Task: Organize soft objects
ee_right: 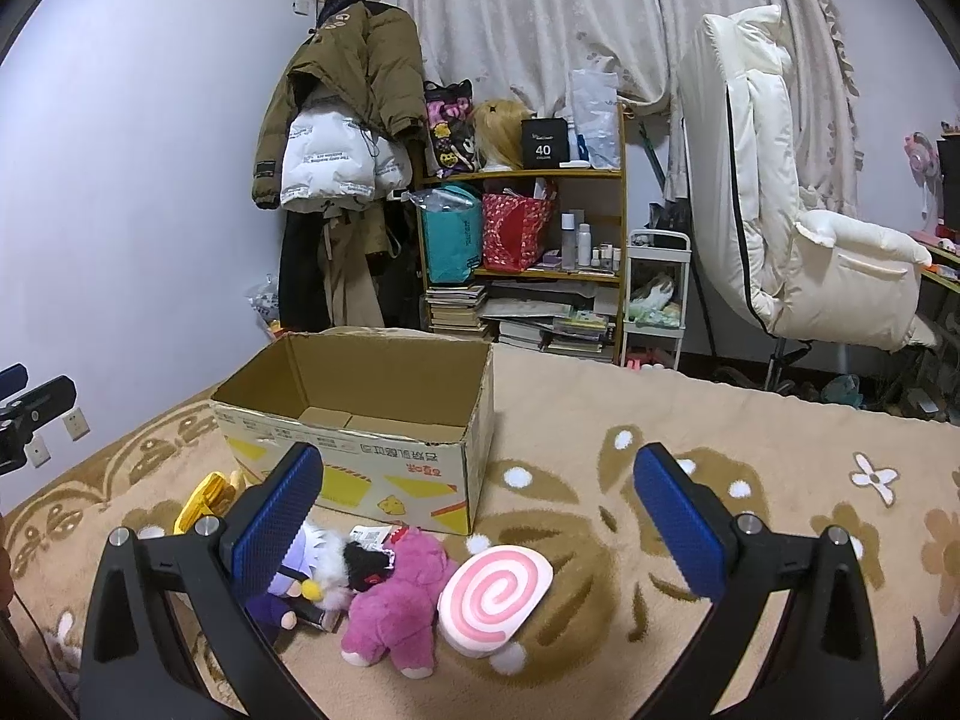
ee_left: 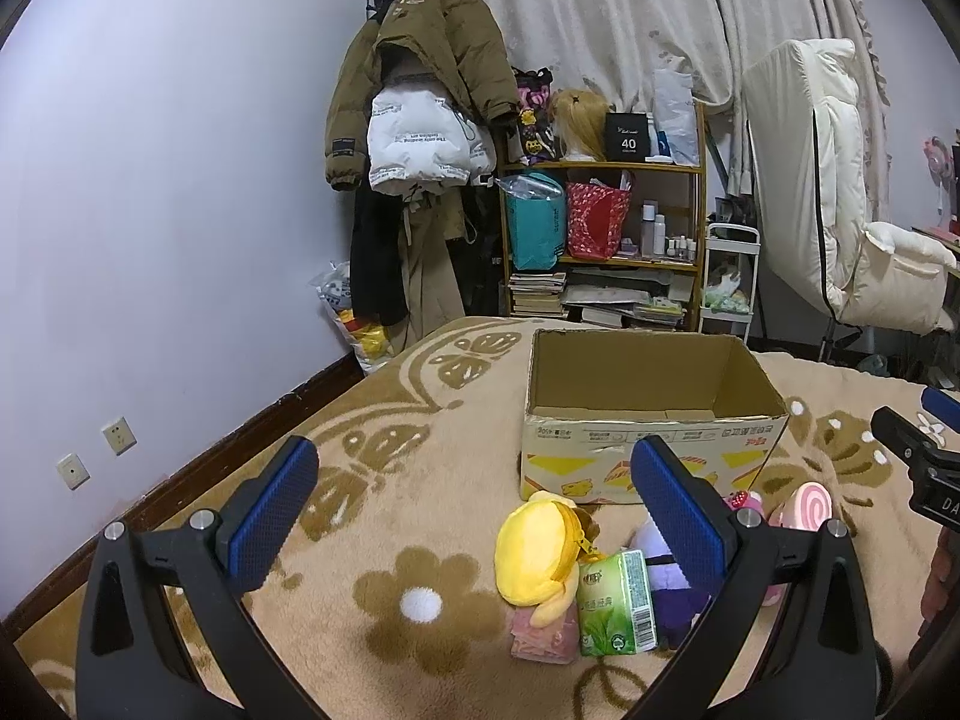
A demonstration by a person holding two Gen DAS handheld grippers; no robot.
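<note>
Soft toys [ee_right: 396, 606] lie before the cardboard box [ee_right: 360, 420]; left gripper [ee_left: 474, 516] and right gripper [ee_right: 474, 516] both spread, empty

From my remote station I logged: cardboard box [ee_right: 360, 420] stood on the blanket [ee_right: 660, 480], its opening upward. Near side of the box, a row of soft items lay on the blanket: duck plush [ee_left: 540, 546] at far left, tissue pack [ee_left: 618, 606] just right of it and touching; doll [ee_right: 300, 576] next right; bear plush [ee_right: 396, 594] beside the doll; spiral cushion [ee_right: 495, 594] rightmost, touching the bear plush. Beyond the blanket's far edge: shelf unit [ee_right: 522, 228] behind the box, hanging coats [ee_right: 342, 120] left of the shelf unit, padded chair [ee_right: 780, 192] to its right.
</note>
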